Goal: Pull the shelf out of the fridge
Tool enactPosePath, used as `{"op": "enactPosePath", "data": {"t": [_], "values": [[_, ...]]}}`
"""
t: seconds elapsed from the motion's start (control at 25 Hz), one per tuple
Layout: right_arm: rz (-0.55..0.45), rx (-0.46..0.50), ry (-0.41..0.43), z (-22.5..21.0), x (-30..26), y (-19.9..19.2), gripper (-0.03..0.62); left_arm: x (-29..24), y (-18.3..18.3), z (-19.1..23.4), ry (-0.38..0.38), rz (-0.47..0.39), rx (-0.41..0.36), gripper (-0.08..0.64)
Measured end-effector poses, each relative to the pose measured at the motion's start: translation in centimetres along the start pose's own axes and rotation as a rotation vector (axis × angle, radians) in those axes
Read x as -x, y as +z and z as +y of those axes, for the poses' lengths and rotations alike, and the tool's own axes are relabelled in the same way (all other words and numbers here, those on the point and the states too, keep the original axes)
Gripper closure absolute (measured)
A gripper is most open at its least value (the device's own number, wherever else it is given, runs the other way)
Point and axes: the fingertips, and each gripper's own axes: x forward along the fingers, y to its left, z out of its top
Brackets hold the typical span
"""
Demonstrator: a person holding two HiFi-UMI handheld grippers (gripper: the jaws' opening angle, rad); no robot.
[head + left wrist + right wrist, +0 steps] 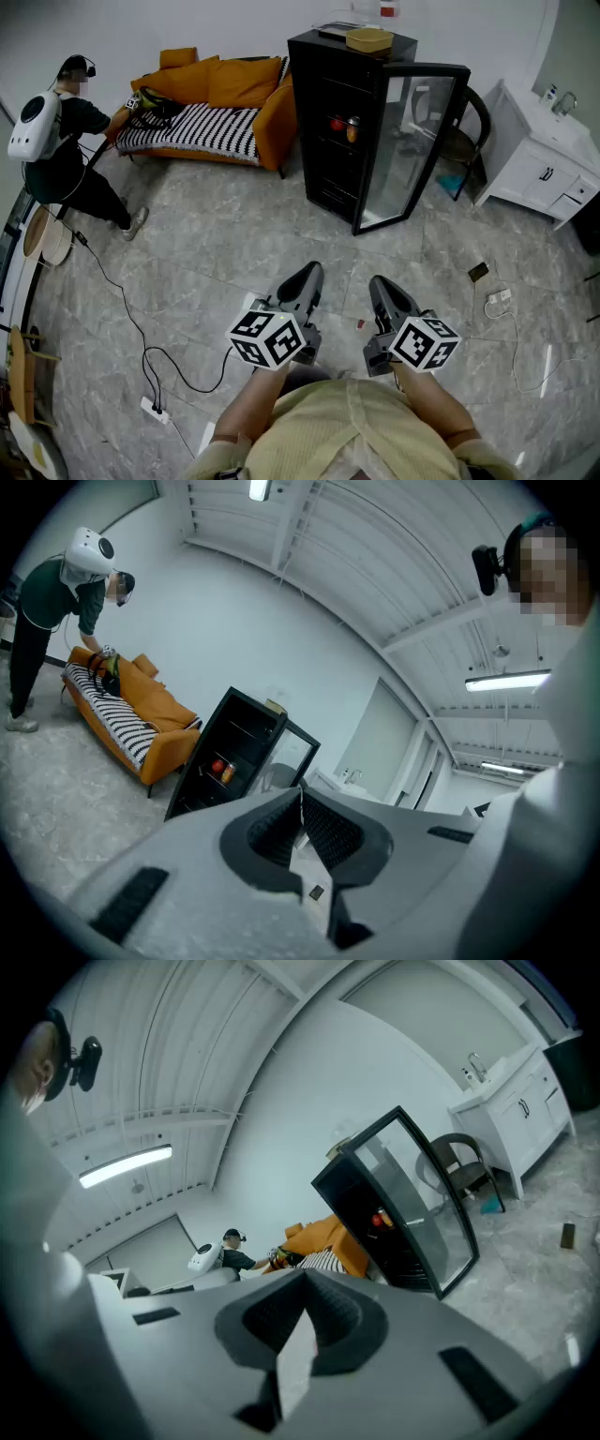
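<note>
Well, both pairs of jaws were pressed right together, nothing between them: the left gripper [302, 801] was closed tip to tip, and the right gripper [305, 1283] matched it, empty as well. From the head view the two sat side by side, low and close to the holder's chest, marker cubes up and noses aimed across the grey floor [234, 234]. Neither was anywhere near the target. The fridge [323, 178], tall and black, stood well apart from them on the far side of the room, its glass door [412, 141] swung wide open to the right. The shelf [343, 142] sat inside the cabinet, roughly halfway up, with a red item [337, 123] and an orange one [352, 128] standing on it. A round tan object [369, 39] rested on the fridge's top. Left of the fridge was an orange sofa [220, 82] with a striped cover, and a person [70, 141] with a white backpack leaned over its far end. A chair [467, 127] showed behind the door, a white sink cabinet [539, 164] off to the right, and a cable [131, 328] trailed over the floor.
</note>
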Motion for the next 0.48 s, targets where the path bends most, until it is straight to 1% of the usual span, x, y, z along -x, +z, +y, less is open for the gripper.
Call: {"op": "enactPosePath", "data": {"t": [0.16,0.36,0.48], "values": [[-0.006,-0.011,-0.037,-0.2,-2.8,-0.3,0.565,-0.9,0.7,2.2,-0.019,0.021,-0.011,0.534],[-0.001,0.037,-0.041,2.0,-8.0,-0.7,0.563,-1.7,3.1,6.0,-0.044,0.043,-0.023,0.534],[-0.010,0.024,-0.059,2.9,-11.2,-1.4,0.565,-2.0,4.3,9.0,-0.053,0.063,-0.023,0.534]]}}
